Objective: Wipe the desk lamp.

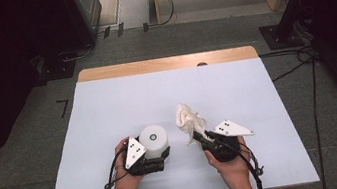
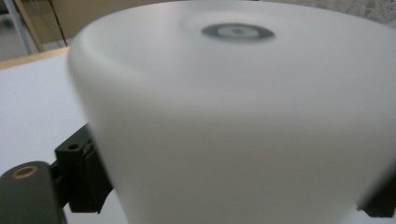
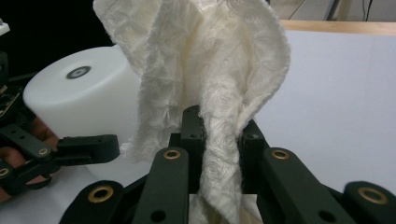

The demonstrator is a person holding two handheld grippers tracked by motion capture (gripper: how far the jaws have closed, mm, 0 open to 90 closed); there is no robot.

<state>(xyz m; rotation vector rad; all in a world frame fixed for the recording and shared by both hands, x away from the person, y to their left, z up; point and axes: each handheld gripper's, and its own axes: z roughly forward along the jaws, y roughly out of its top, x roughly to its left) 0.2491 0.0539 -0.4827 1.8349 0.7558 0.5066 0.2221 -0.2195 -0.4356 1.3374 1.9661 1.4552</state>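
A: Start near you. Your right gripper (image 3: 205,154) has its fingers (image 3: 192,128) pinched tight on a crumpled white paper towel (image 3: 201,70), which stands up out of them in loose folds, clear of the tabletop (image 1: 108,108).

B: And the left?

A: Your left gripper (image 1: 152,161) has its fingers (image 2: 81,175) spread wide around the base of the white cup (image 1: 154,140), which stands upside down with a small dark ring on its upturned bottom. One finger sits against each side of the wall, so you seem to be bracing it. It sits on the tabletop just in front of your left hand (image 1: 127,179).

B: How do the two lie to each other?

A: In the high view the towel is just to the right of the cup, near it but not touching. Beyond both, the white sheet runs bare to the wooden far edge.

B: So which step is this?

A: I judge you are about to wipe the cup: towel gathered, cup steadied, no contact yet.

B: What does the next move call for?

A: Bring the towel across to the cup's wall or top while your left keeps it from sliding. Keep the right pinch firm, since the loose folds could slip out once they drag on the plastic.
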